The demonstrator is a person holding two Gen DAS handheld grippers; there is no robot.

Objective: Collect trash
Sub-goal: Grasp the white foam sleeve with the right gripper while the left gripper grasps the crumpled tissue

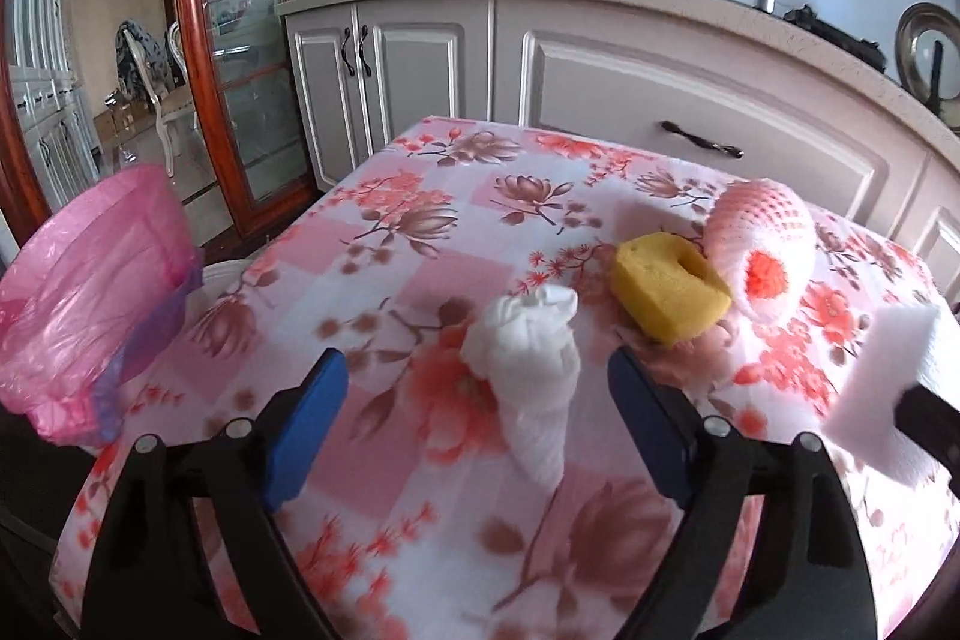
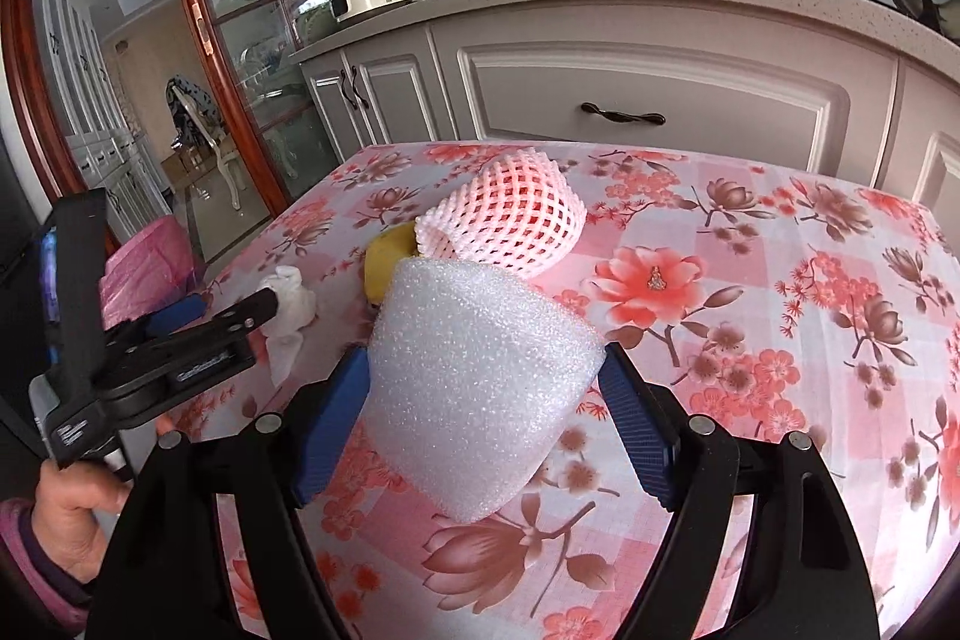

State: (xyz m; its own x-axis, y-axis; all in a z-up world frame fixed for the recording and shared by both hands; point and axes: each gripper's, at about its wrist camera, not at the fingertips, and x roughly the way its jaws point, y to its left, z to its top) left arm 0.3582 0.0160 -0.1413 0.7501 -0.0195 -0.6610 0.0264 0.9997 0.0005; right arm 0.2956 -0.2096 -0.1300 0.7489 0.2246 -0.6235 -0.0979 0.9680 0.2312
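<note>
A crumpled white tissue (image 1: 528,358) lies on the floral table between the wide-open fingers of my left gripper (image 1: 477,394). A yellow sponge (image 1: 669,292) and a pink foam fruit net (image 1: 762,238) lie just beyond it. My right gripper (image 2: 483,388) is shut on a white foam sheet (image 2: 474,388), held above the table; the sheet shows at the right edge of the left wrist view (image 1: 882,382). The right wrist view also shows the net (image 2: 510,220), sponge (image 2: 387,256), tissue (image 2: 291,304) and left gripper (image 2: 222,316).
A bin lined with a pink bag (image 1: 90,298) stands off the table's left edge, also in the right wrist view (image 2: 150,256). Grey kitchen cabinets (image 1: 660,88) and a countertop run behind the table. A glass door with a red wooden frame (image 1: 240,70) stands at the left.
</note>
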